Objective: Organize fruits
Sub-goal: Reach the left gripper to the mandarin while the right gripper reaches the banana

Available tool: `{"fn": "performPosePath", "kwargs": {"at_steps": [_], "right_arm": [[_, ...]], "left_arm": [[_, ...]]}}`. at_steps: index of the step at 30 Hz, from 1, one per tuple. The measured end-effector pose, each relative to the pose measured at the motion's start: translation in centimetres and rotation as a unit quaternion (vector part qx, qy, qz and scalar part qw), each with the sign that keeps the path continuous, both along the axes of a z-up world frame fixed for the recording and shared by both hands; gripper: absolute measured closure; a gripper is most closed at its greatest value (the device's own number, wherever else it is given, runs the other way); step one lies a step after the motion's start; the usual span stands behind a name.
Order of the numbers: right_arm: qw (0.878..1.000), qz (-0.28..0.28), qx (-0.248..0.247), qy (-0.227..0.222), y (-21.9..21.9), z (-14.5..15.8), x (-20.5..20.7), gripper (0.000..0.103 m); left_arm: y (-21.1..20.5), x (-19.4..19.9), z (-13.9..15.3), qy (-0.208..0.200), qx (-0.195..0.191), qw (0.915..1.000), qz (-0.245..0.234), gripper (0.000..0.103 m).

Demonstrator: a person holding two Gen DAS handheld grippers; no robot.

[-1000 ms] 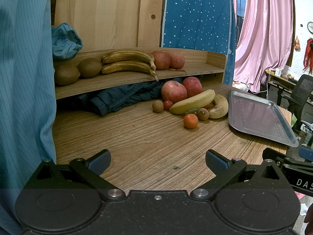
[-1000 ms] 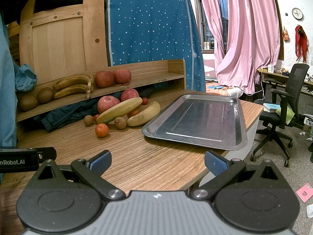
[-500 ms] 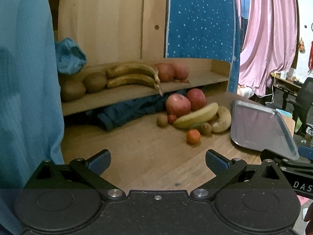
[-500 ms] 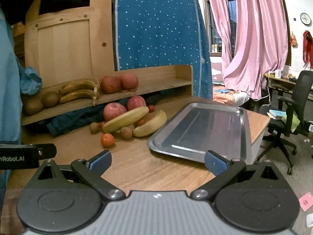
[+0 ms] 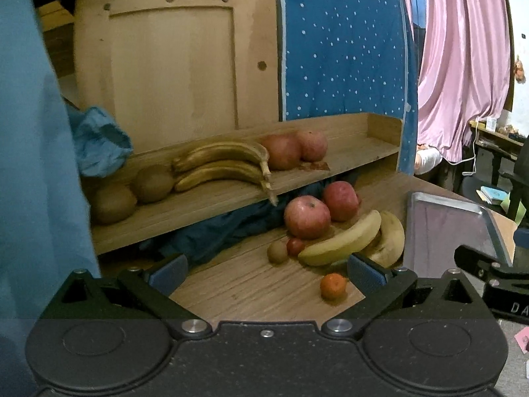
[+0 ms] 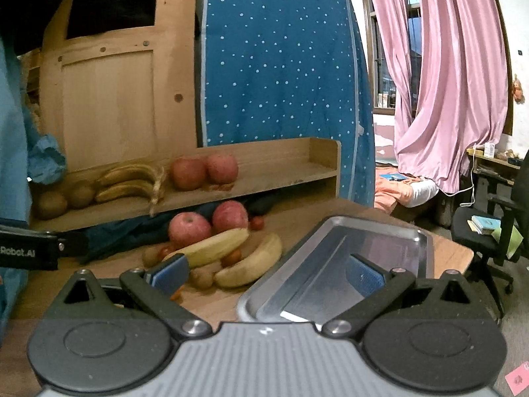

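Metal tray (image 6: 344,264) is lying on the wooden counter (image 5: 251,284) at its right end, holding nothing. Beside it, on the counter, loose fruit is sitting in a cluster: two red apples (image 5: 306,216), two yellow bananas (image 5: 344,241), a small orange (image 5: 333,286), a small kiwi (image 5: 277,251) and small red fruits. A wooden shelf (image 5: 211,198) is standing behind, carrying two large kiwis (image 5: 112,203), two browned bananas (image 5: 221,162) and two more apples (image 5: 281,152). Dark blue cloth is lying bunched under the shelf.

Left tongs (image 5: 267,269) are hovering over the counter, spread wide and gripping nothing. Right tongs (image 6: 268,273) are likewise spread wide and gripping nothing, over the near end of the tray.

Partial lettering "Robot.AI" is showing on a black part at the left edge of the right wrist view; "DA" is showing at the right edge of the left view.
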State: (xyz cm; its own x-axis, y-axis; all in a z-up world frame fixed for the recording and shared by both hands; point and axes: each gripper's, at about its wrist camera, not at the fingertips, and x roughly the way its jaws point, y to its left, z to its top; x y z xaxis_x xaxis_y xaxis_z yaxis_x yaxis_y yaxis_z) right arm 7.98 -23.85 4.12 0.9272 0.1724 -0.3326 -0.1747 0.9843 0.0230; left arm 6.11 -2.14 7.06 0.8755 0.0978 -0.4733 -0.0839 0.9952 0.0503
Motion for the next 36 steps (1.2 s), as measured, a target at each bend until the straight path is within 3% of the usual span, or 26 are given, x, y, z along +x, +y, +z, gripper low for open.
{"fn": "performPosePath", "kwargs": {"at_steps": [7,18,25,36], "right_arm": [[1.000,0.010,-0.011,0.000,-1.1,-0.5,3.7,0.000],[0.996,0.067,0.004,0.050,-2.8,-2.3,8.3,0.000],[0.991,0.119,-0.006,0.065,-1.9,-3.1,10.2,0.000],[0.986,0.136,0.002,0.099,-0.6,-4.1,14.4,0.006]], "left_arm": [[-0.8,3.7,-1.0,0.028,0.010,0.9995,-0.013,0.001],[-1.9,7.9,-4.5,0.065,0.015,0.9948,-0.076,0.001],[-1.7,9.1,-6.0,0.088,0.012,0.9927,-0.082,0.001],[-2.2,9.9,-7.3,0.102,-0.003,0.9904,-0.094,0.005]]}}
